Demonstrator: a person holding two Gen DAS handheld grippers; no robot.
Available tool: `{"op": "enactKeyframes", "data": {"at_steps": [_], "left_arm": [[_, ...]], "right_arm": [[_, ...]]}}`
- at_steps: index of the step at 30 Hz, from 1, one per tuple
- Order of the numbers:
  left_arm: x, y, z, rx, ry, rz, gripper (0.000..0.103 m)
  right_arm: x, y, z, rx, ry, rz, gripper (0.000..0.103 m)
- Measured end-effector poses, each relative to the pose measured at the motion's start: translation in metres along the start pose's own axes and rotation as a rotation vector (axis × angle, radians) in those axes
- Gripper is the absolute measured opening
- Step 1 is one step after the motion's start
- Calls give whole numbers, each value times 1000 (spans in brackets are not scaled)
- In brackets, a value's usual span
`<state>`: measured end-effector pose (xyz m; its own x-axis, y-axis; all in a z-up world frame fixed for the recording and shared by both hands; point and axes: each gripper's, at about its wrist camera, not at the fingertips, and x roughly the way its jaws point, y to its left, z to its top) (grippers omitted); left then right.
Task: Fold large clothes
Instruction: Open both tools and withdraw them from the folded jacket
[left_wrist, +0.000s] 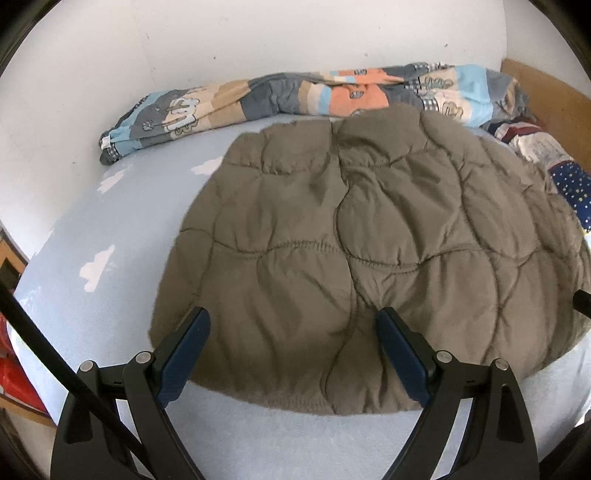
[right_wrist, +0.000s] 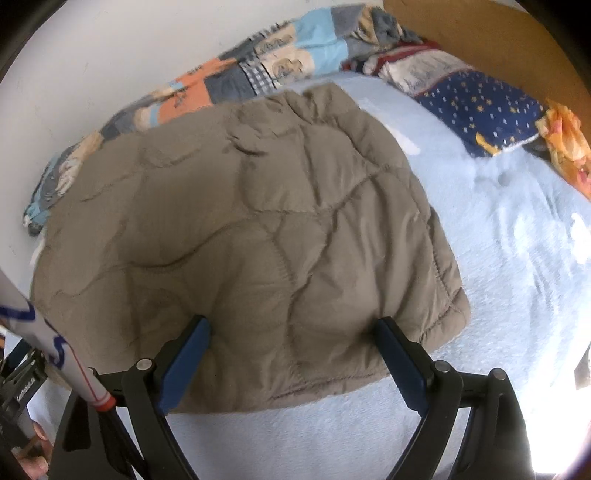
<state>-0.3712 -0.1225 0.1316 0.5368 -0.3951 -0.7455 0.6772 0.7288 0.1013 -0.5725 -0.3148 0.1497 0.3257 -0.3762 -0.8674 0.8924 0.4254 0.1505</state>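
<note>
L gripper (left_wrist: 293, 319): jaws spread wide, nothing between the blue pads (left_wrist: 184, 354); it hangs over the near edge of the quilted jacket (left_wrist: 362, 251), w/ no clear contact visible. R gripper (right_wrist: 291, 328): jaws also spread wide, holding nothing, tips over the jacket's near hem; can't tell if the pads brush the fabric.

Jacket: olive-brown, puffy, lying flat on the pale blue bedsheet (left_wrist: 92, 295), roughly center of the bed, near hem close to both grippers, far edge up against the patchwork blanket (left_wrist: 295, 96). In the R wrist view its right side edge ends in a rounded corner near the right finger.

Blanket is rolled along the white wall (left_wrist: 184, 44) at the far side. Far right: navy star-print cloth (right_wrist: 480, 107), an orange cloth (right_wrist: 565, 144) beside it, and a wooden headboard (right_wrist: 480, 37) behind.

R view is somewhat blurred.
</note>
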Motion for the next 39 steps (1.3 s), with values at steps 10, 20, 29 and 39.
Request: {"op": "enactKeyframes", "data": {"at_steps": [10,20,29,39], "left_arm": [[-77,9,-20,6,-154,9,91],[-110,7,-42,27,-170,11,91],[-119,2,-27,20,-186,-5,91],[-82,-2,-51,15,-98,-42,91]], "right_arm": [[-78,42,-31,-145,-184,56,94],[-111,60,-68,-226,-211,99,94],[-126,67,-75,-253,-227,94,94],[-95,87,-95,-334,-189,95,94]]}}
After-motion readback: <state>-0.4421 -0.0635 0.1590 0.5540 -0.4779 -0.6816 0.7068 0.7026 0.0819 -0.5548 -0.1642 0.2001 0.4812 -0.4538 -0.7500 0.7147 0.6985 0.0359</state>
